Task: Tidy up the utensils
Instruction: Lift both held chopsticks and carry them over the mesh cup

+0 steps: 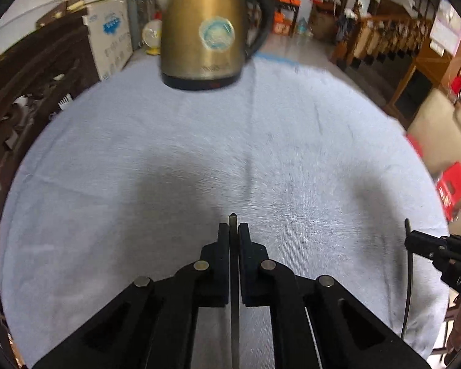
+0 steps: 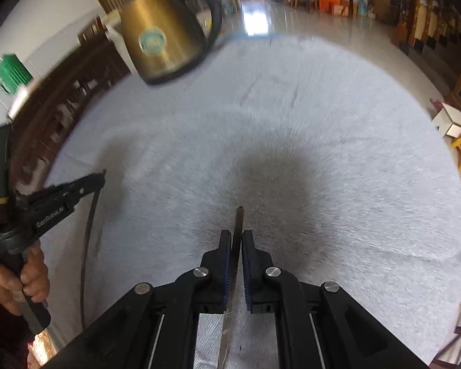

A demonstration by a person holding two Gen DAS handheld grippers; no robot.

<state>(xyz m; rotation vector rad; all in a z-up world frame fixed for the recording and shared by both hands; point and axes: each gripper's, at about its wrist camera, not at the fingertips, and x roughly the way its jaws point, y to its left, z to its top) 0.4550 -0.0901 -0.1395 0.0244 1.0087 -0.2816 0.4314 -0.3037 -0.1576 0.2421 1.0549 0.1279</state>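
My left gripper [image 1: 233, 227] is shut on a thin dark metal utensil [image 1: 233, 220], seen edge-on; its tip pokes out past the fingertips and its length runs back under the camera. My right gripper [image 2: 236, 234] is shut on a second thin utensil [image 2: 238, 218], its tip also sticking out forward. Both are held above the pale blue cloth [image 1: 261, 160]. In the left wrist view the right gripper [image 1: 410, 241] shows at the right edge with its utensil [image 1: 408, 276] hanging down. In the right wrist view the left gripper [image 2: 101, 178] shows at the left with its utensil [image 2: 87, 240] hanging.
A gold electric kettle [image 1: 209, 30] with a black handle stands at the far side of the cloth-covered table; it also shows in the right wrist view [image 2: 159, 37]. A dark carved wooden chair [image 1: 30, 86] lines the left. Red boxes [image 1: 451, 184] sit off the right edge.
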